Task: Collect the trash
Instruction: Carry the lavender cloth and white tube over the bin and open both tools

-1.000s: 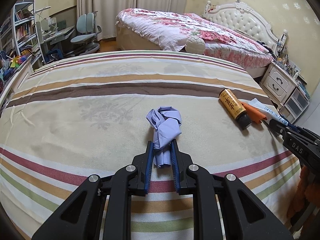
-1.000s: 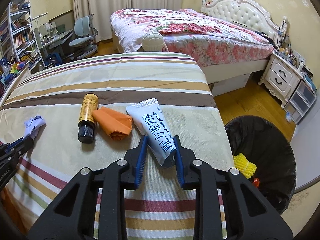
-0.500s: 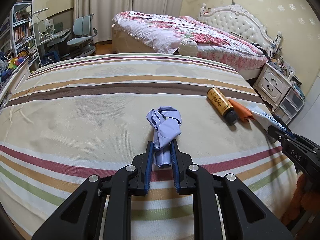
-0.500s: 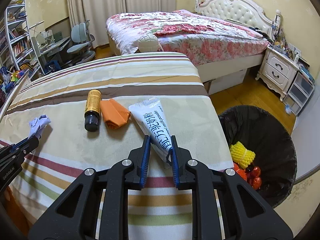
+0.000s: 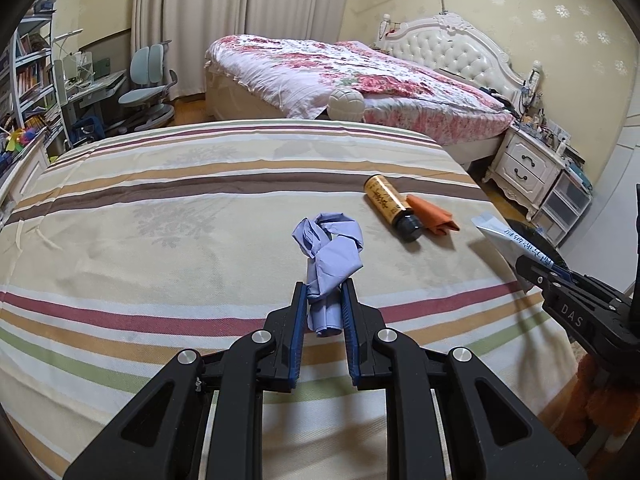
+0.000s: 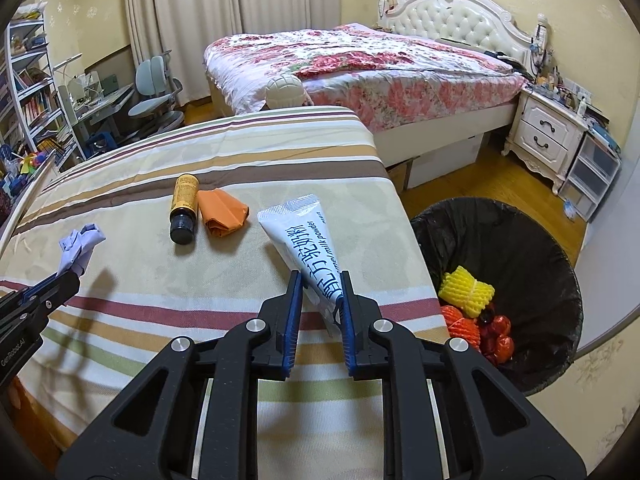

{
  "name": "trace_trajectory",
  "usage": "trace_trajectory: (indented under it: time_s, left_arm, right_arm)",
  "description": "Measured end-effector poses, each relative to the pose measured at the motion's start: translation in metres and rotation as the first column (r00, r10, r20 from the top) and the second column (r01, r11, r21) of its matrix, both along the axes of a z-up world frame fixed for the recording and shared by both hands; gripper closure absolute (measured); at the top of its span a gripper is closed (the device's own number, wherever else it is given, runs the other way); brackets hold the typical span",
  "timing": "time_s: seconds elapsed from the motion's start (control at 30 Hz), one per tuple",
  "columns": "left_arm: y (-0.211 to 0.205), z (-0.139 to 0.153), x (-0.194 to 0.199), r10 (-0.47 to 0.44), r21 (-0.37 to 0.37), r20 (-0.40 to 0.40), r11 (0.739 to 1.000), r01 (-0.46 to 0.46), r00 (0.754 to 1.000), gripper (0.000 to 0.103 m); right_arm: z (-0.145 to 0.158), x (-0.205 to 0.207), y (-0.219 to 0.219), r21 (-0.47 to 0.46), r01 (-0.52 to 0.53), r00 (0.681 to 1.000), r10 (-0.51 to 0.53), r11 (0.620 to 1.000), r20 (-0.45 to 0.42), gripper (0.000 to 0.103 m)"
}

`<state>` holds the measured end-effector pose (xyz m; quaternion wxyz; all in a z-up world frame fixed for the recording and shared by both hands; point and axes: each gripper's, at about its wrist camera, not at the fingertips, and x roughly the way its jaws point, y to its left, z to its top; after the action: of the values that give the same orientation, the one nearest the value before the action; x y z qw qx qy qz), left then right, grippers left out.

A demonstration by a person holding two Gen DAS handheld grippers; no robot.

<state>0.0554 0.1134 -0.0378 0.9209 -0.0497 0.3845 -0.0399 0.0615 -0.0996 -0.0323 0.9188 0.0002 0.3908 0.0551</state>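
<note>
My left gripper (image 5: 323,294) is shut on a crumpled lavender glove (image 5: 330,252), held just above the striped bedspread (image 5: 160,216). My right gripper (image 6: 320,284) is shut on the lower end of a white milk-powder pouch (image 6: 304,236), lifted near the bed's right edge. In the left wrist view, the same pouch (image 5: 508,238) and right gripper (image 5: 536,270) show at the far right. An amber bottle with a black cap (image 6: 185,208) and a folded orange wrapper (image 6: 222,212) lie side by side on the spread. The left gripper (image 6: 68,278) with the glove (image 6: 78,246) shows at the left of the right wrist view.
A black-lined trash bin (image 6: 516,236) stands on the floor right of the bed, holding yellow and red trash (image 6: 466,290). Behind are a floral bed (image 6: 360,64), a white nightstand (image 6: 548,136), a round cushion (image 6: 286,92), a desk chair (image 5: 148,92) and bookshelves (image 5: 28,92).
Both grippers drifted right with their loads. The right jaws closed fully on the pouch and lifted it toward the bed edge; the bin shows more.
</note>
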Motion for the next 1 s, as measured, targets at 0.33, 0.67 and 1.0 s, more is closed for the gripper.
trace_trajectory:
  time_s: [0.33, 0.67, 1.0]
  left_arm:
    - [-0.026, 0.01, -0.008, -0.051, 0.001, 0.028, 0.999, 0.051, 0.998, 0.085]
    - [-0.058, 0.014, -0.004, -0.114, 0.008, 0.041, 0.994, 0.114, 0.993, 0.085]
    - [-0.114, 0.025, 0.001, -0.22, 0.013, 0.077, 0.976, 0.22, 0.972, 0.085]
  right_arm:
    - [0.01, -0.009, -0.012, 0.012, 0.016, 0.999, -0.016, 1.0, 0.03, 0.086]
    - [0.017, -0.016, -0.041, 0.022, 0.076, 0.995, -0.077, 0.997, 0.056, 0.086]
    - [0.024, -0.021, -0.098, 0.024, 0.198, 0.976, -0.2, 0.98, 0.085, 0.086]
